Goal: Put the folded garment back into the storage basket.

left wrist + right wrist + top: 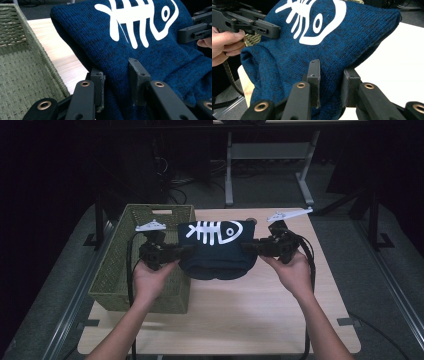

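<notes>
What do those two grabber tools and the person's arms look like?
The left gripper and right gripper are black, each with two flat jaws on arms joined by brass-coloured rivets. Each carries a pale grey three-cornered plate on top and trails a black cable. The person's forearms are bare, with no sleeves showing.

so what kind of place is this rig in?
Looks like a lab or workshop data-collection station, not a home: a bare wooden table on a metal frame, cables on the floor behind it, and another desk frame beyond in a dim room.
</notes>
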A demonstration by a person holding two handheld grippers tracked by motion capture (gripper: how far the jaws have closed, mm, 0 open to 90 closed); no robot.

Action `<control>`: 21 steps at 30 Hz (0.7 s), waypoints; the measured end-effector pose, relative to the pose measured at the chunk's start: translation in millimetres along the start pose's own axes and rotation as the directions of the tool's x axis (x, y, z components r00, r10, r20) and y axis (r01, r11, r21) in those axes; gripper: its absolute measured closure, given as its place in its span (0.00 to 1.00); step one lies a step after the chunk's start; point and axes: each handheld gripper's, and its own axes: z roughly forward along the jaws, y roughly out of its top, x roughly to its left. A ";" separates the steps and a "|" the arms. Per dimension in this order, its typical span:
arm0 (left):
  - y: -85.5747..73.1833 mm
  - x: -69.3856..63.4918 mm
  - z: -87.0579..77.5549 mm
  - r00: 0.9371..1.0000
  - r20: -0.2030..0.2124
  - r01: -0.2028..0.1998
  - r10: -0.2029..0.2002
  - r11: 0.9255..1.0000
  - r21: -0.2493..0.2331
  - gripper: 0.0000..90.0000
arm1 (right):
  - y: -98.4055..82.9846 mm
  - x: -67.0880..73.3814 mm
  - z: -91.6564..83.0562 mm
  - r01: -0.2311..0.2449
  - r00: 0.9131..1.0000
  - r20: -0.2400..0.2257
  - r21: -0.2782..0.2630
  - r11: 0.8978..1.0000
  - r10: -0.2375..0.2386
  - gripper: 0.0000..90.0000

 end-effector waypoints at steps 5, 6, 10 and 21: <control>-0.7 4.9 -5.5 1.000 -0.010 0.001 -0.001 1.000 -0.001 0.76 | 3.9 3.5 5.6 0.006 1.000 -0.007 0.003 1.000 -0.006 0.81; -0.9 5.7 -6.3 1.000 -0.012 0.004 -0.004 1.000 0.001 0.76 | 4.7 4.1 7.2 0.011 1.000 -0.008 0.004 1.000 -0.011 0.81; -1.6 9.3 -10.0 1.000 -0.023 0.007 -0.008 1.000 -0.010 0.76 | 7.9 6.5 11.3 0.010 1.000 -0.015 0.006 1.000 -0.010 0.81; -2.7 17.9 -20.3 0.999 -0.039 0.019 -0.020 1.000 -0.015 0.76 | 16.3 12.3 23.7 0.018 0.999 -0.029 0.013 1.000 -0.018 0.80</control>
